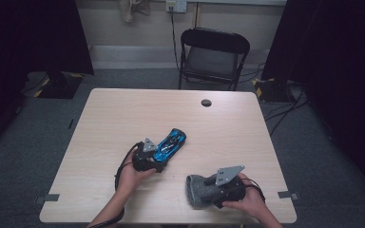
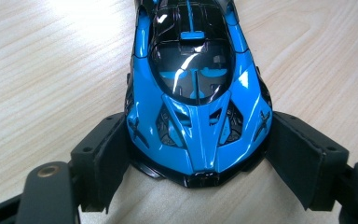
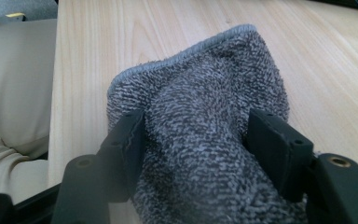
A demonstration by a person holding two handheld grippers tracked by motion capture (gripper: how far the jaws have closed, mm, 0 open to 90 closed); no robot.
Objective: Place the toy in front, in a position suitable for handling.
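High view: blue toy car (image 1: 171, 144) lies on the wooden table (image 1: 123, 118), a little toward 7 o'clock of the table's centre, its long axis running from 7 to 1 o'clock. The left gripper (image 1: 158, 159) sits at the car's 7 o'clock end. The right gripper (image 1: 204, 187) is near the table's 5 o'clock edge, with a grey terry cloth (image 1: 196, 191) bunched at its tip. Car and cloth lie apart. A folding chair (image 1: 212, 57) stands beyond the 12 o'clock edge.

Left gripper view: the car (image 2: 198, 93) points lengthwise away from the camera, one end between the black jaws. Both pads touch its flanks at 9 and 3 o'clock, so I read the jaws as clamped on the car's width. Judgement: gripping across the narrow end keeps the car from rolling and leaves the roof and bodywork exposed.

Right gripper view: the cloth (image 3: 205, 126) fills the gap between the jaws, both pads pressing into the pile; clamped on a thick fold. Judgement: a bunched wad gives a soft pad for wiping the car; wiping has not begun.
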